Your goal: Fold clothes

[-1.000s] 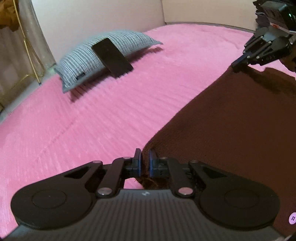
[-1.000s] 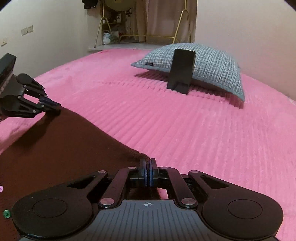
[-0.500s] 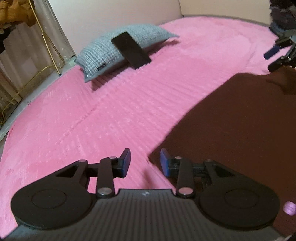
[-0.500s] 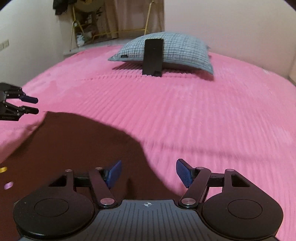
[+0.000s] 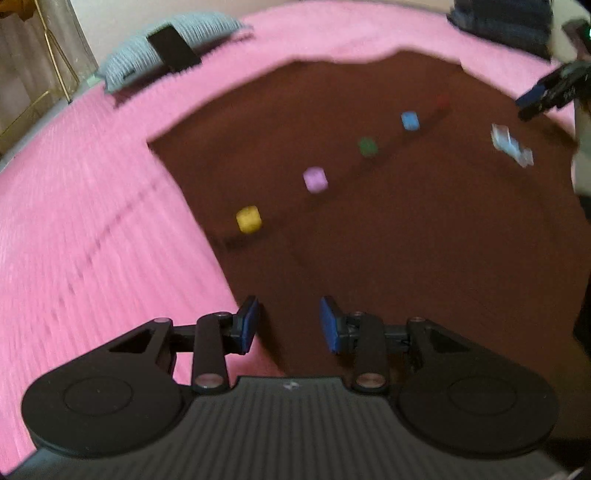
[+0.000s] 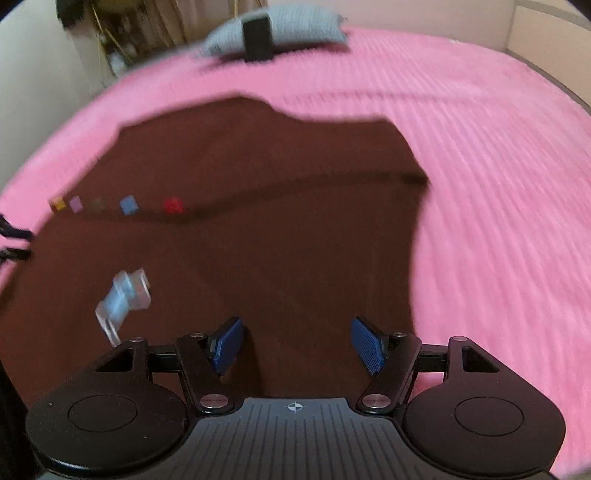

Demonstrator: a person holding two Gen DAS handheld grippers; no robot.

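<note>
A dark brown garment (image 5: 388, 229) lies spread flat on the pink bed cover (image 5: 92, 221); it also shows in the right wrist view (image 6: 258, 206). A row of coloured buttons (image 5: 315, 179) runs across it, and a pale tag (image 6: 123, 299) lies on it. My left gripper (image 5: 289, 323) is open and empty above the garment's left edge. My right gripper (image 6: 297, 345) is open wide and empty above the garment's near part. The right gripper shows at the far right of the left wrist view (image 5: 550, 92). Both views are blurred.
A grey striped pillow (image 6: 280, 27) with a black phone (image 6: 257, 35) leaning on it sits at the head of the bed. A gold rack (image 5: 55, 66) stands beside the bed at the left. Dark clothes (image 5: 498, 22) lie at the far right edge.
Both grippers were shut on the garment's corners, then opened and let go. They have since lifted and tilted down, so the whole garment is in view.
</note>
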